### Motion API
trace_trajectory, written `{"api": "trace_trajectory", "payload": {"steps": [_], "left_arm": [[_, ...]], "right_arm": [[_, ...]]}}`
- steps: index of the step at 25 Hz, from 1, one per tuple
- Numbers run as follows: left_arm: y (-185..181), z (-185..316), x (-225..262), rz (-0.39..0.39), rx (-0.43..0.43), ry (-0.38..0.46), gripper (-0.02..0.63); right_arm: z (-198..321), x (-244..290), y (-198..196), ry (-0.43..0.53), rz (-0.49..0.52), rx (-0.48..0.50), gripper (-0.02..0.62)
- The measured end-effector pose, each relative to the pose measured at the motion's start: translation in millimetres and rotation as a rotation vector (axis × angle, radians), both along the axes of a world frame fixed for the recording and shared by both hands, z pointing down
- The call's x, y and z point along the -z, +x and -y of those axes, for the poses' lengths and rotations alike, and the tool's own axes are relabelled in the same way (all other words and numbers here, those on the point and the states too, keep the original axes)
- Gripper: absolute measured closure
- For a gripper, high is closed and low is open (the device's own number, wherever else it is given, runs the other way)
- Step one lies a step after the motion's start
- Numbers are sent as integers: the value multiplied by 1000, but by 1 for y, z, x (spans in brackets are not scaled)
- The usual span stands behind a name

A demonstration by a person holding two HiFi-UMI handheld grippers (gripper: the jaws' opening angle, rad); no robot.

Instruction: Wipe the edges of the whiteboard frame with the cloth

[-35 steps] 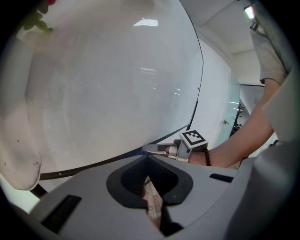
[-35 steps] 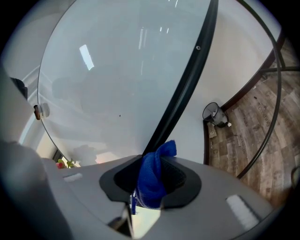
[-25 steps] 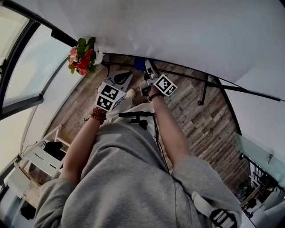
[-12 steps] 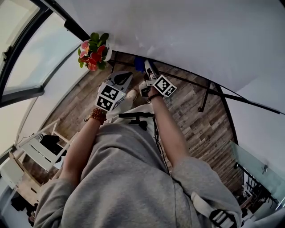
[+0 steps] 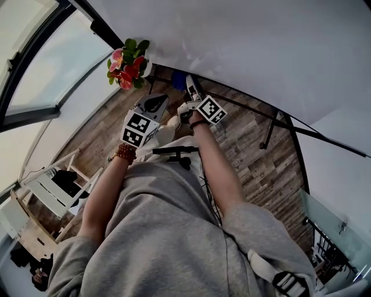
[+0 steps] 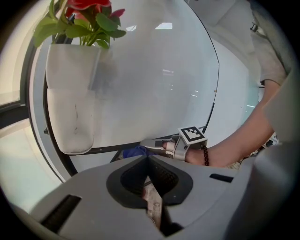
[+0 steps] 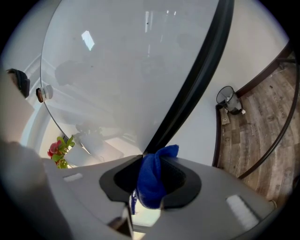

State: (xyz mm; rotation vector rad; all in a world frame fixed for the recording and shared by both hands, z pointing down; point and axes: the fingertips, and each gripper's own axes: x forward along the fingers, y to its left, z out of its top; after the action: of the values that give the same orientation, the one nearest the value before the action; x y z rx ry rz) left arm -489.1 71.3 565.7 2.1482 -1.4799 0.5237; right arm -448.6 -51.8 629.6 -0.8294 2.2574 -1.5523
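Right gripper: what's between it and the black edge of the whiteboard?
The blue cloth. The right gripper pinches it, and its tip pokes out toward the whiteboard's dark frame. The right gripper view shows this.

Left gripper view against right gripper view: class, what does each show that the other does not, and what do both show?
Only the left gripper view shows the right gripper from outside, with a beaded bracelet on the wrist behind it. Only the right gripper view shows the castor of the stand. Both show the whiteboard, its black frame, the red flowers and the blue cloth.
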Motion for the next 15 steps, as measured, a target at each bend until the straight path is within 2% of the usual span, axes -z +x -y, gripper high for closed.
{"api": "trace_trajectory", "payload": {"steps": [4, 9, 15], "left_arm": [[-7, -3, 1, -3, 17, 7, 597], [-20, -11, -1, -1, 56, 1, 598], [-37, -24, -5, -1, 104, -19, 598]], "right_arm": [[-3, 2, -10, 6, 11, 24, 486], [-6, 2, -27, -10, 74, 17, 486], [-13, 4, -58, -1, 76, 63, 486]]}}
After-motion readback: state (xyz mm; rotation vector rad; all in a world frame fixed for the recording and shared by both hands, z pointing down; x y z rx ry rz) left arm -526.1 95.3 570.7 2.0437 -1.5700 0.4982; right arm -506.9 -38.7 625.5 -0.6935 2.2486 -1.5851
